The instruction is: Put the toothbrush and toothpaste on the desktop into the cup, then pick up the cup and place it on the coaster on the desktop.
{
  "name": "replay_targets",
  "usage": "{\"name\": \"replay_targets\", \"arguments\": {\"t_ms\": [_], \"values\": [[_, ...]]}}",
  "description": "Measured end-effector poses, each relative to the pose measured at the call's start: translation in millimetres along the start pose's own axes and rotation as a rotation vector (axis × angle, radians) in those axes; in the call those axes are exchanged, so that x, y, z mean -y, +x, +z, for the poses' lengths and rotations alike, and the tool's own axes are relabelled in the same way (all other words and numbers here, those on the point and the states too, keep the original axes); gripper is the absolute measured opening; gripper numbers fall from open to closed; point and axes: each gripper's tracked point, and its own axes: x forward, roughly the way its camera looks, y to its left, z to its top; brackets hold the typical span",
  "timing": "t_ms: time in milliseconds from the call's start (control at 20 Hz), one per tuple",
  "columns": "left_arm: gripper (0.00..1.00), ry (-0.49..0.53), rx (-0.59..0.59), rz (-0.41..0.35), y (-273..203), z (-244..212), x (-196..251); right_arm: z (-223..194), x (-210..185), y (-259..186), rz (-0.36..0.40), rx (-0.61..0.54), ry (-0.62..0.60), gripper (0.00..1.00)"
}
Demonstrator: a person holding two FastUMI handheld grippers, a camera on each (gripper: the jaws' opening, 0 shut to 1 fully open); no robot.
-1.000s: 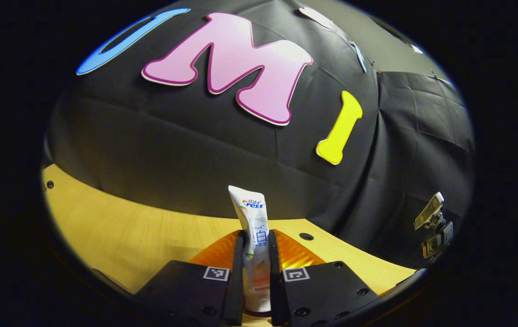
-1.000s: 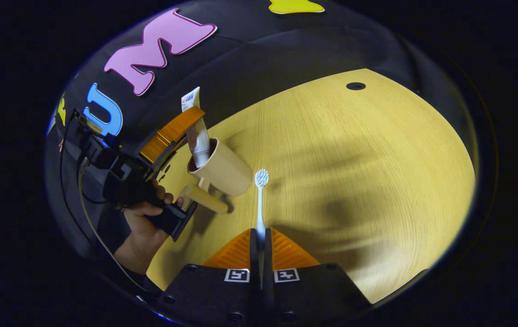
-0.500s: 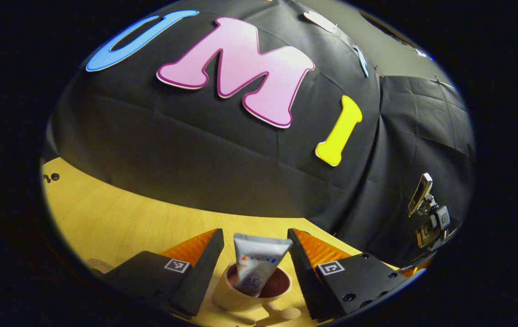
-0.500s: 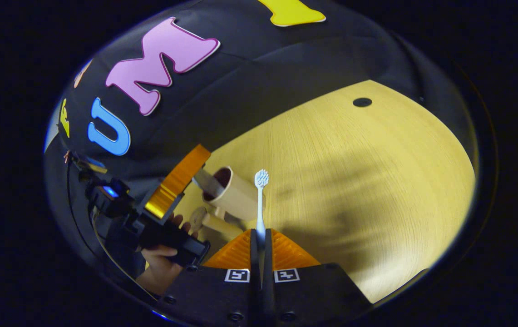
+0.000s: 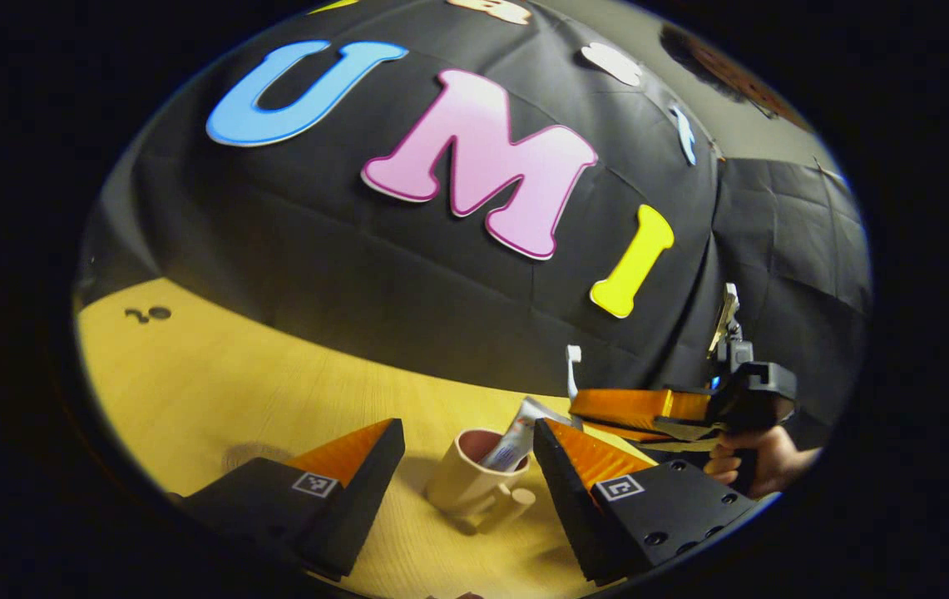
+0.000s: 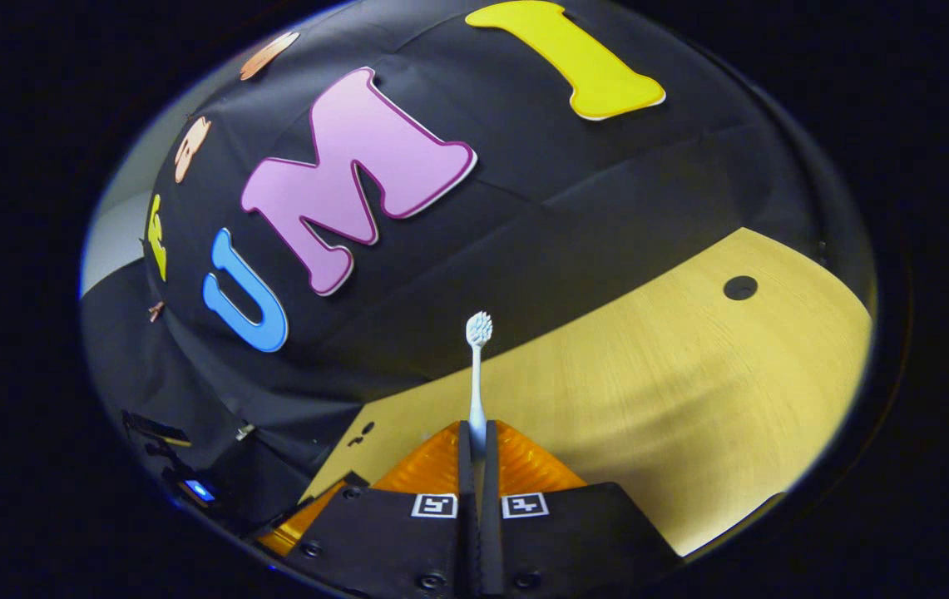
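In the left gripper view the left gripper (image 5: 466, 466) stands with its fingers spread wide and nothing between them, one to each side of the cup (image 5: 474, 482) but apart from it; the cup sits upright on the wooden desktop (image 5: 216, 383), its handle turned toward the camera, and the toothpaste (image 5: 516, 437) leans inside it with its upper end resting against the rim; a faint round coaster (image 5: 254, 456) lies on the desktop to the left of the cup, well apart from it. Beyond the cup the right gripper (image 5: 607, 408) comes in from the right, held by a hand (image 5: 753, 462) (partly hidden). In the right gripper view its fingers are pressed together on the handle of the toothbrush (image 6: 476, 374), whose bristled head points up and away over the desktop.
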Motion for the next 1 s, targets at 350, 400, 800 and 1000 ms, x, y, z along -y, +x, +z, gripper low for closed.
{"name": "replay_targets", "arguments": {"t_ms": [350,400,800,1000], "values": [[0.96,-0.215,-0.021,0.101,-34.5,-13.0,-38.6,14.8,1.5,24.9,0.021,0.124,-0.047,0.05],[0.96,-0.226,-0.021,0.11,-37.3,-14.1,-44.3,19.0,0.0,27.9,0.028,0.147,-0.057,0.05],[0.96,-0.206,-0.023,0.079,-29.9,-15.7,-29.8,2.7,-2.9,44.1,0.082,0.237,-0.231,0.05],[0.96,-0.141,-0.041,0.079,-26.2,-28.6,-31.3,-12.0,2.5,44.1,0.088,0.249,-0.274,0.05]]}}
